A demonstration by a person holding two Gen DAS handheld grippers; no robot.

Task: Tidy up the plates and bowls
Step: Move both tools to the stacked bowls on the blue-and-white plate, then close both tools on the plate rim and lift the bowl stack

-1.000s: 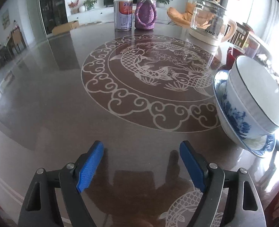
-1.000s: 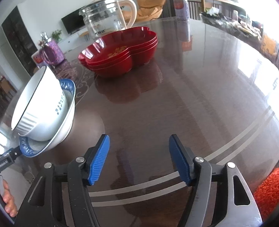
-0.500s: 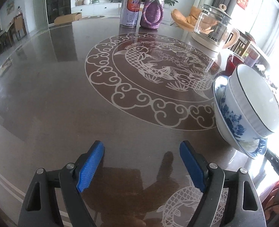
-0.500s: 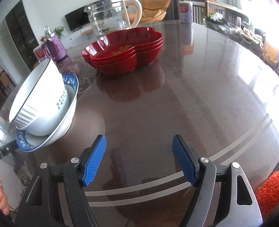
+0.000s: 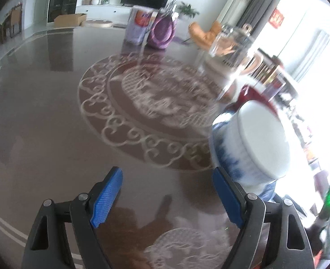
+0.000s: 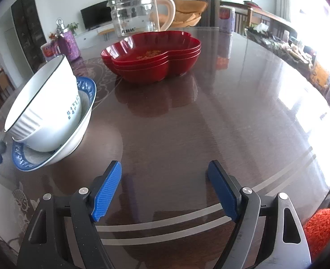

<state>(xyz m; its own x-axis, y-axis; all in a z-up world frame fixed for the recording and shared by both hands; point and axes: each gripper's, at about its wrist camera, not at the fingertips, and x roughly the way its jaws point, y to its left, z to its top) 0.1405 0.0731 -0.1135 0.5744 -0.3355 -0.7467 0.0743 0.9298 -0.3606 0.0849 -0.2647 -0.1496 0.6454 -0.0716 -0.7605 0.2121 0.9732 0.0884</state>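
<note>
The dark glossy table (image 6: pixel 209 116) fills both views, and its pale carved medallion (image 5: pixel 147 112) lies ahead of the left claw (image 5: pixel 168 198), now smeared by motion blur where a second ago it was sharp. In the left wrist view the whole scene has tilted and slid compared with the earlier picture, so the room's far wall now leans. The stack of red lobed dishes (image 6: pixel 153 56) sits well ahead of the right claw (image 6: pixel 165 190), in the same spot as before, with the glass kettle (image 6: pixel 138 11) behind it. The white bowl (image 6: pixel 46 103) rests tilted inside the blue-rimmed bowl (image 6: pixel 52 157), ahead and to the left of the right claw; from the left claw the same pair lies just beyond its right finger, nearer that finger than it was a second ago, though blur hides whether they touch. A purple jar (image 5: pixel 161 31) and a tin (image 5: pixel 138 28) stand far ahead of the left claw. The left claw is spread wide over bare table, nothing between its blue pads, its gap unchanged. The right claw has just been opening; it too stands spread with only table between its pads (image 6: pixel 106 192)
</note>
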